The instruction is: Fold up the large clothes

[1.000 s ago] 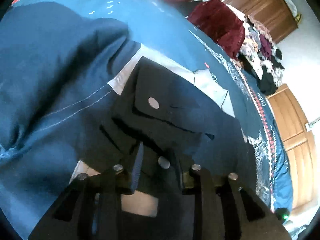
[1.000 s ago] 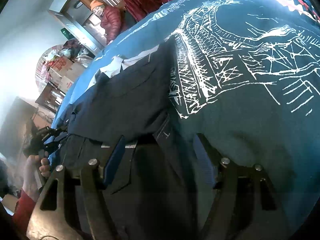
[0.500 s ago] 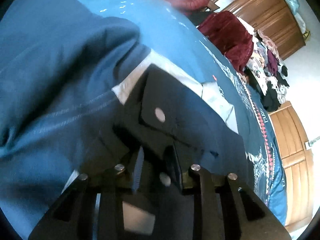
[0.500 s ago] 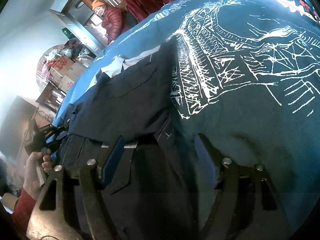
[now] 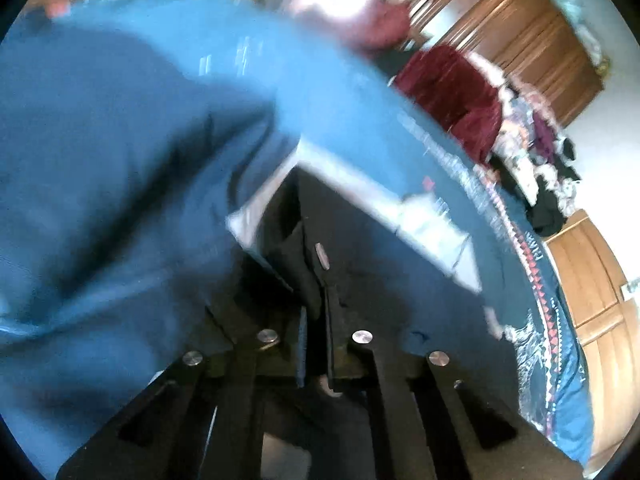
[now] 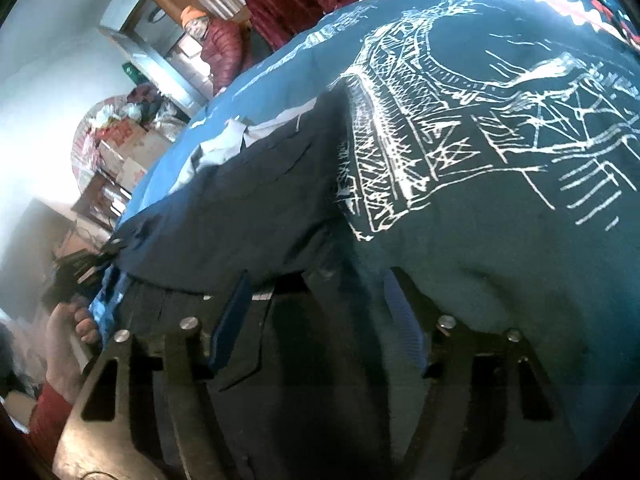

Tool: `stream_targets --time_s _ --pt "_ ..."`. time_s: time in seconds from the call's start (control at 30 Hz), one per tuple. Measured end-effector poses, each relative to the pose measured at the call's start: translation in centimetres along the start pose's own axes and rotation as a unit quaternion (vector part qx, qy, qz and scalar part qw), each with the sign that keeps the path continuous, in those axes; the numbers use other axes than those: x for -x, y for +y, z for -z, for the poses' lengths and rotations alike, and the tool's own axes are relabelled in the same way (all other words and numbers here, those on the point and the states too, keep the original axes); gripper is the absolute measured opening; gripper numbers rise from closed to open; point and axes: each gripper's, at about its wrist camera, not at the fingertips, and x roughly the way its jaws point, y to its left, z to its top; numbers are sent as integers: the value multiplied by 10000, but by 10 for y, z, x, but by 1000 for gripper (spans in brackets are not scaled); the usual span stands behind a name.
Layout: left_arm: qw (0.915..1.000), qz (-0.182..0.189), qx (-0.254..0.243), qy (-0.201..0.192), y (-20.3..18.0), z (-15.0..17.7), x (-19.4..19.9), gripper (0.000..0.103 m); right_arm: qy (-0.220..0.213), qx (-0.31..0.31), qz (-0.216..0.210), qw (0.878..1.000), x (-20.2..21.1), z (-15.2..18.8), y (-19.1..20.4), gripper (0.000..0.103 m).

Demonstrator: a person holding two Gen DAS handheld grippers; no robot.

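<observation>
Lies flat on the blue printed bedcover (image 6: 500,220), the dark garment (image 6: 260,200), running from 6 toward 11 o'clock in the right wrist view. Pinches its waist fabric at 6 o'clock, left gripper (image 5: 316,344) nearly closed on it. Straddles the cloth spread wide, right gripper (image 6: 320,320), gripping nothing. Best to seat it over the edge, close firmly, then lift both corners level, cloth taut, no bunching
</observation>
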Motion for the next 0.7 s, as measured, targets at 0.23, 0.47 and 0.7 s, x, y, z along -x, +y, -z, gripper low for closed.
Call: stream_targets --time_s 0.23,0.47,0.7 --pt "9964 -342 201 744 43 8 -34 11 -16 59 191 9998 9 -3 9 66" --pt "9965 -101 332 758 56 2 -7 27 -224 549 400 9974 9 -35 40 60" --pt "9978 -210 449 441 123 -24 50 28 478 135 1246 9910 -53 -71 5 15"
